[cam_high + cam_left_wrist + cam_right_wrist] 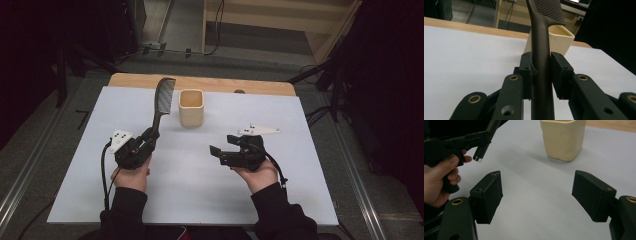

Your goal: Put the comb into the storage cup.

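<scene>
Gripping a dark comb (163,100) by its handle, the left tool (148,134) tilts it toward the cream cup (191,107); the right tool (216,150) gapes empty.

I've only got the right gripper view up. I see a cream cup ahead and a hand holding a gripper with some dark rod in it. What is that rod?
Observer: It is the handle of a black comb; the high view shows its toothed end raised, pointing away from the person.
Operator: Is the left gripper really clamped on it?
Observer: Yes. In the left gripper view, the left gripper has both pads pressed against the handle.
Operator: Where is the comb relative to the cup?
Observer: In the high view the toothed end is just left of the cream cup, apart from it.
Operator: And my gripper?
Observer: The right gripper is open, to the front right of the cup.
</scene>
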`<state>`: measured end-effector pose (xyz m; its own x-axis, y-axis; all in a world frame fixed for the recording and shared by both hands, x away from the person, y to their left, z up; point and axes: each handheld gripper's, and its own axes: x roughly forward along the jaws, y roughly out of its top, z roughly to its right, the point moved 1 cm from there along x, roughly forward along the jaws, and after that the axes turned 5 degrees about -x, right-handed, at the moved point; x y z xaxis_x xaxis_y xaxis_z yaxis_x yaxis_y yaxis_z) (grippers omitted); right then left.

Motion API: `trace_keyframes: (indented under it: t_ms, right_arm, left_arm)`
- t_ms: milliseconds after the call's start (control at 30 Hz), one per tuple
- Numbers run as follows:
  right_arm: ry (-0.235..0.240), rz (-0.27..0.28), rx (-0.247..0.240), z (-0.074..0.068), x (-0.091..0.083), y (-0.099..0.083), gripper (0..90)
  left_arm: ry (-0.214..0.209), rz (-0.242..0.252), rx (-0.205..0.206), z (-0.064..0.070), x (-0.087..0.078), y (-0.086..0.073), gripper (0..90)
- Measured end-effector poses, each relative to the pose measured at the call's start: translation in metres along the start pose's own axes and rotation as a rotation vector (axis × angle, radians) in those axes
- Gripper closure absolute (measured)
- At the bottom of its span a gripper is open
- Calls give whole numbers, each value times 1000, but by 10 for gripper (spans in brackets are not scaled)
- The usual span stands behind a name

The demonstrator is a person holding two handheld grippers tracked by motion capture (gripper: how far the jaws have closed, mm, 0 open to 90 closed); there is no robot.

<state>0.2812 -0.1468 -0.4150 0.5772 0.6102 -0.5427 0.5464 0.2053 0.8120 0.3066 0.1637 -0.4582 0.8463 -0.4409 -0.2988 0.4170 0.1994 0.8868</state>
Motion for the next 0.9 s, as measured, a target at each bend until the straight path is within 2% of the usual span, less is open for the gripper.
trace_keyframes:
  t_ms: [267, 333, 433, 567, 900]
  right_arm:
    - [5, 7, -2, -8, 16, 21, 228]
    - [7, 11, -7, -11, 18, 26, 228]
    - [11, 12, -6, -13, 22, 32, 228]
    - [16, 21, -1, -16, 27, 38, 229]
    - [16, 45, 14, -23, 38, 52, 236]
  left_arm:
    - [-4, 20, -17, 6, 5, -2, 729]
    - [1, 34, -28, 6, 5, -3, 729]
    - [10, 51, -22, 8, 5, -3, 729]
    - [18, 57, -30, 10, 5, -3, 729]
    - [37, 76, -1, 16, 13, -9, 729]
